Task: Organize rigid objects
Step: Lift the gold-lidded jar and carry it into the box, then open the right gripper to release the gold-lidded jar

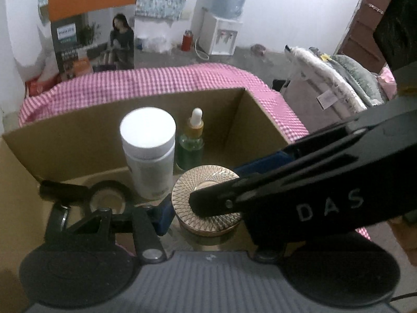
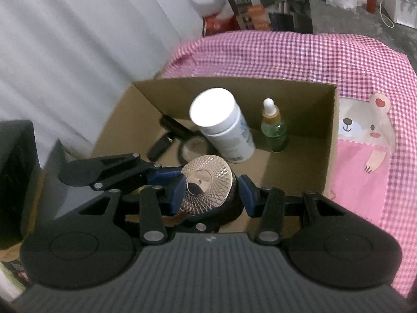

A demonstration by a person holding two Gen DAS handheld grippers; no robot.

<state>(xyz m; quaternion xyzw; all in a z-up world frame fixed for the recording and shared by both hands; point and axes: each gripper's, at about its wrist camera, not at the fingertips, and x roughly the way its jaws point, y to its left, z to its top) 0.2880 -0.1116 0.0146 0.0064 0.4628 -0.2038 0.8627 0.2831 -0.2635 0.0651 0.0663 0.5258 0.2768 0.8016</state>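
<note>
A cardboard box (image 2: 299, 120) stands on a table under a pink checked cloth (image 2: 286, 54), and both grippers are at the box's near edge, around a squat round jar (image 2: 208, 182) with a faceted gold lid.

The right gripper (image 2: 212, 191) has its blue pads (image 2: 245, 193) on either side of the jar, touching it or very nearly; it seems to grip the jar, though how firmly I cannot tell. The left gripper (image 1: 200, 203) is harder to read. One pad (image 1: 161, 216) sits just beside the jar's left side, but its other finger is hidden behind the right gripper's arm, so whether it grips or stands open is unclear.

The jar looks stiff, probably glass or hard plastic, fairly heavy for its kind and smooth on the wall, so it could slip. The side wall under the lid rim is the sensible hold, not the lid, which may be loose.

Toward the far wall stand a white bottle (image 2: 224, 127) and a green dropper bottle (image 2: 273, 127), both upright. In the box's left part lie a magnifying glass (image 2: 192, 146) and a small dark object I cannot name. The jar's base is hidden, so whether it rests on the floor of the box is unknown.
</note>
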